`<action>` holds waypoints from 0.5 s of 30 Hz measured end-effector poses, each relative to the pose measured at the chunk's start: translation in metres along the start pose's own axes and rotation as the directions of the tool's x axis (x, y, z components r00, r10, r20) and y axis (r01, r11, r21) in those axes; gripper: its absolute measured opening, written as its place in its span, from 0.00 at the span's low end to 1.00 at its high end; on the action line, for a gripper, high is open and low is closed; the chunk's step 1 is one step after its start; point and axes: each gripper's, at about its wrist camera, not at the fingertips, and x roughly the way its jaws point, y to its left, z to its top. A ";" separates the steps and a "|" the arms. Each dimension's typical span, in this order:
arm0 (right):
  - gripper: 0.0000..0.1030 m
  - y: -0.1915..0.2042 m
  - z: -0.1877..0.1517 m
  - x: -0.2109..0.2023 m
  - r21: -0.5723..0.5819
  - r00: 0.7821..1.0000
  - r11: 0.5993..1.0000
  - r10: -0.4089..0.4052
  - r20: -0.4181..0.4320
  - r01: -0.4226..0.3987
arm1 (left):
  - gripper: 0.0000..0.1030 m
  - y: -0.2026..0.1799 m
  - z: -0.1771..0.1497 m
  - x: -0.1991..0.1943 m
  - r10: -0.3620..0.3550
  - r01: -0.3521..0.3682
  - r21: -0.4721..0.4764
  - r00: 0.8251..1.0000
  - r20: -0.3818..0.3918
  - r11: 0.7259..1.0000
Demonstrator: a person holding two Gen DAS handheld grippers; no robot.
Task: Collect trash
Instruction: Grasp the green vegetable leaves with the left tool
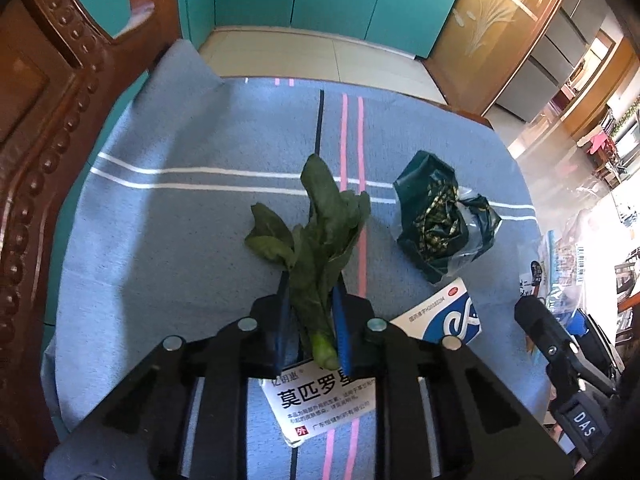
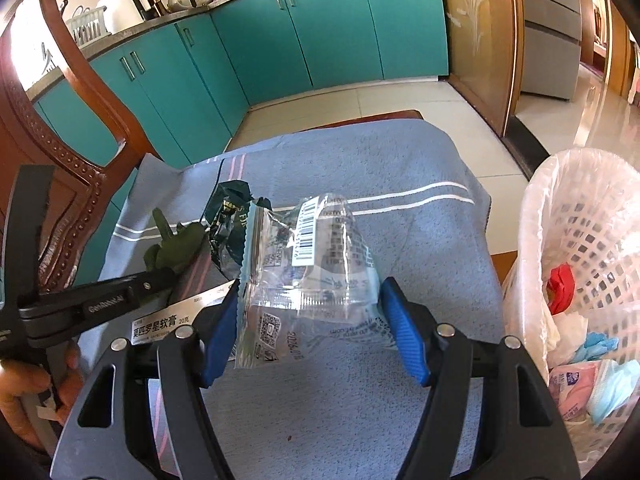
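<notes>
Two pieces are in hand at once. My left gripper (image 1: 310,312) has its jaws clamped on the leafy stalk (image 1: 316,240) above the bench (image 1: 160,220); my right gripper (image 2: 316,320) stands with jaws apart around the clear wrapper (image 2: 304,264). Next I should close, then swing right to the lined basket (image 2: 592,216). Blue striped cloth, teal cabinets (image 2: 280,40) beyond.

Matt blue woven cloth (image 2: 360,160) covers the table. On it lie a glossy, crinkled clear plastic bag (image 2: 308,264) and a smooth cardboard medicine box (image 1: 324,400); beside it, a carved, polished wooden chair (image 1: 44,128).
</notes>
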 end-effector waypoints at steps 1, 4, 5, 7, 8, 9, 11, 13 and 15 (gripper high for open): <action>0.66 0.002 0.000 0.000 -0.004 1.000 1.000 -0.006 0.001 0.006 | 0.20 0.000 0.000 -0.002 0.005 -0.006 0.004 1.000 0.007 1.000; 0.66 0.006 -0.001 0.002 -0.025 0.999 0.999 -0.034 0.007 0.034 | 0.20 -0.006 0.001 -0.009 0.021 -0.022 0.022 0.999 0.041 1.000; 0.66 0.007 0.000 0.001 -0.030 0.999 0.999 -0.039 0.009 0.040 | 0.20 -0.007 0.001 -0.012 0.026 -0.028 0.029 0.998 0.052 0.999; 0.66 0.009 0.000 0.002 -0.041 0.998 0.998 -0.053 0.014 0.054 | 0.20 -0.009 0.002 -0.016 0.041 -0.043 0.039 0.997 0.070 0.998; 0.66 0.010 0.000 0.003 -0.047 0.998 0.997 -0.059 0.015 0.060 | 0.20 -0.010 0.002 -0.018 0.051 -0.055 0.044 0.995 0.082 0.998; 0.66 0.011 -0.001 0.004 -0.051 0.998 0.997 -0.063 0.014 0.064 | 0.20 -0.010 0.002 -0.020 0.056 -0.060 0.046 0.994 0.090 0.997; 0.66 0.012 -0.001 0.005 -0.059 0.998 0.996 -0.067 0.011 0.068 | 0.20 -0.011 0.003 -0.023 0.059 -0.064 0.048 0.993 0.103 0.997; 0.66 0.014 -0.002 0.005 -0.068 0.997 0.995 -0.072 0.012 0.073 | 0.20 -0.006 0.000 -0.031 0.066 -0.073 0.051 0.991 0.117 0.996; 0.66 0.015 -0.002 0.005 -0.075 0.997 0.994 -0.076 0.016 0.077 | 0.20 -0.002 -0.001 -0.037 0.074 -0.082 0.054 0.988 0.132 0.995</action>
